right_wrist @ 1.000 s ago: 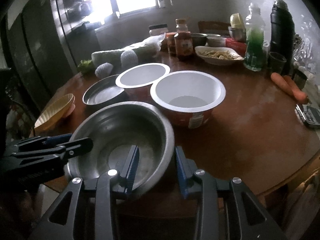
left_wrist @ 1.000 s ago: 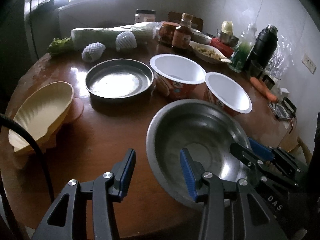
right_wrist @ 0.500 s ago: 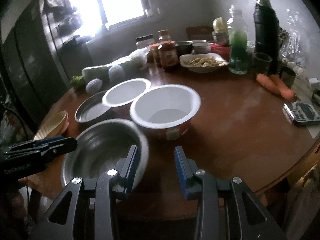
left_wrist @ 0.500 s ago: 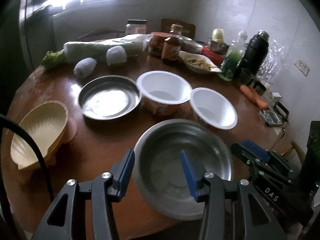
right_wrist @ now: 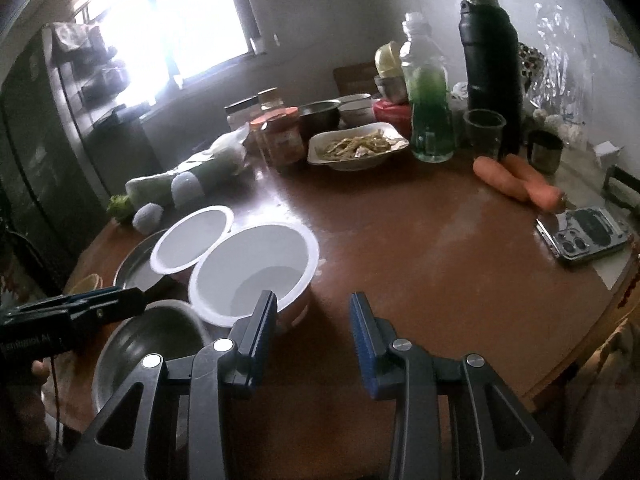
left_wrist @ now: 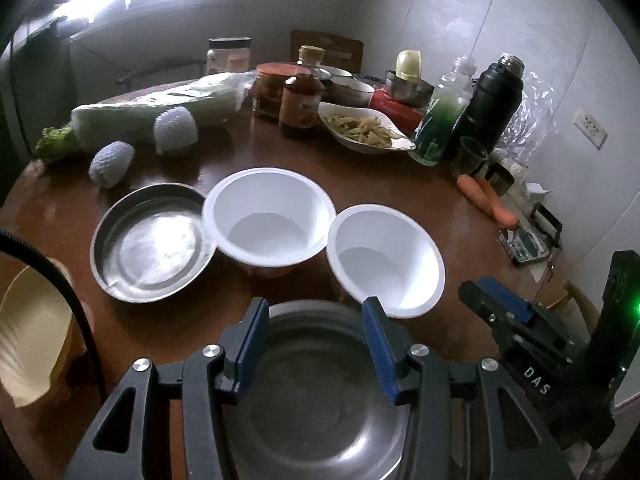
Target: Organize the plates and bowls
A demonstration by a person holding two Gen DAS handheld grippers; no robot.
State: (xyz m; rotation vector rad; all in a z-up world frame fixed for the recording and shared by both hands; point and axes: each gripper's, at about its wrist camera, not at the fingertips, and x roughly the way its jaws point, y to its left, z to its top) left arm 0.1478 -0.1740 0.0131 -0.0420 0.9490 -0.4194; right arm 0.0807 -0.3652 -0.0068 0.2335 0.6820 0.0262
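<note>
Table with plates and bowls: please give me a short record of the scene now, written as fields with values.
surface: round brown table
steel bowl: nearest the person, empty, seen between the left gripper's fingers, not gripped
white bowls: two, empty, side by side, larger white bowl and smaller white bowl
steel plate: beside the larger white bowl, its rim partly under that bowl's rim
yellow shell dish: at the table's left edge
left gripper: open
right gripper: open, holds nothing

The steel bowl (left_wrist: 316, 408) and pan (left_wrist: 150, 242) are brushed metal with a dull shine. Two cups (left_wrist: 270, 216) look like smooth matt white plastic. The table (right_wrist: 420, 248) is glossy brown wood.
</note>
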